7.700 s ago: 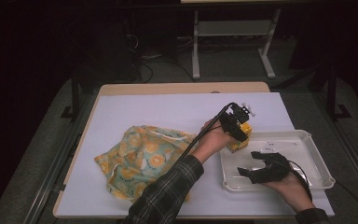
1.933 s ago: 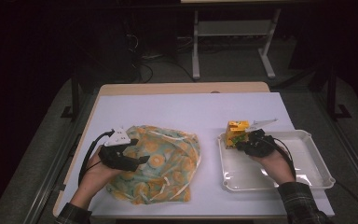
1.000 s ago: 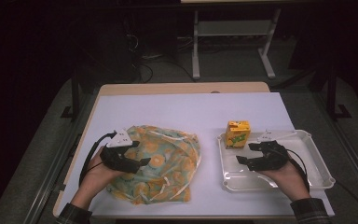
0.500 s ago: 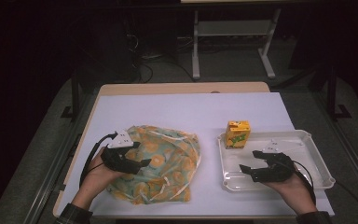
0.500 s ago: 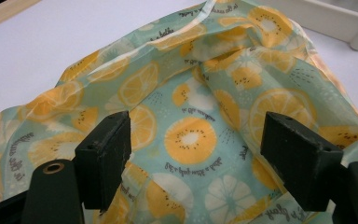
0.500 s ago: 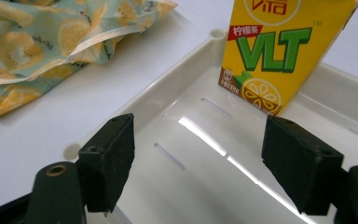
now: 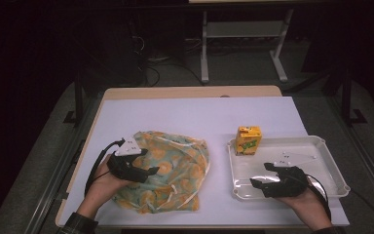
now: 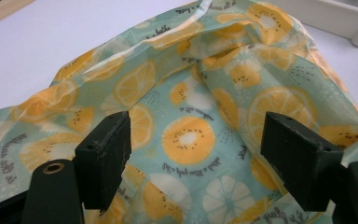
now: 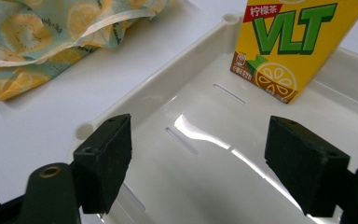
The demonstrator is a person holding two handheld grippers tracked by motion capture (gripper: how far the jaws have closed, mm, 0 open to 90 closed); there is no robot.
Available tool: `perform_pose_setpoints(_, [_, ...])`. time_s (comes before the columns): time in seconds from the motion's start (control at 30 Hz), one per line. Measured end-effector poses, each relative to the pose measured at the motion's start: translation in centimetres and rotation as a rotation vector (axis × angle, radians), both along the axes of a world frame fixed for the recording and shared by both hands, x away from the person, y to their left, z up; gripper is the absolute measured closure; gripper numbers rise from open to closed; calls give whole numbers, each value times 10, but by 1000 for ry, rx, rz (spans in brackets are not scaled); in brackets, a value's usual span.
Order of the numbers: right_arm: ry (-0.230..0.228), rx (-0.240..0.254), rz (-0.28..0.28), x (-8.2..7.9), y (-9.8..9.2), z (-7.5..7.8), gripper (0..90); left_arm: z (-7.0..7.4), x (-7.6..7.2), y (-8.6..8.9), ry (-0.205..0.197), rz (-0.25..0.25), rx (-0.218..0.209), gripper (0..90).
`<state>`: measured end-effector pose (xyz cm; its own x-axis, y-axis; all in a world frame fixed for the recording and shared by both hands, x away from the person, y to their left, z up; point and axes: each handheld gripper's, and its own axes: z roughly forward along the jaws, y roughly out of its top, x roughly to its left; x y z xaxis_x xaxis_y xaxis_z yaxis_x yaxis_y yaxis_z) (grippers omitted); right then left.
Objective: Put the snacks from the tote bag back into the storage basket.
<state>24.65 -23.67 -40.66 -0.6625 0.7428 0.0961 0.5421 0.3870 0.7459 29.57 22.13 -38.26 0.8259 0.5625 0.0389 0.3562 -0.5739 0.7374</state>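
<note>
right now the yellow lemon-tea drink carton (image 7: 248, 140) stands upright in the far left corner of the shallow white plastic tray (image 7: 331, 165), on the right side of the white table cover (image 7: 185, 117). it is tall for its base and sits hard against the rim, so a brush from my right gripper (image 7: 260, 181) could tip it over the edge, i think. that gripper hovers low over the near part of the tray, its jaws wide apart and just been opening, with nothing between them; the carton is well clear ahead of them in the right gripper view (image 9: 298, 46).

left of the tray lies the crumpled teal fabric bag printed with orange slices (image 7: 170, 170). my left gripper (image 7: 148, 171) rests over its left part, jaws apart, cloth beneath them but not pinched (image 8: 191, 140). if i close there i may catch one layer only, and the mouth would stay shut. a hard pull could also drag the loose bag against the tray and jolt the carton.
</note>
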Motion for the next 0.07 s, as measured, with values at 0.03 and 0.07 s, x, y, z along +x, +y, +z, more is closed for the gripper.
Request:
perform_pose_setpoints(0.03, [0, 0, 0, 0, 0, 0, 229, 0, 0, 0, 0, 0, 0, 241])
perform_pose_setpoints(0.07, [-1, 1, 0, 0, 0, 0, 229, 0, 0, 0, 0, 0, 0, 241])
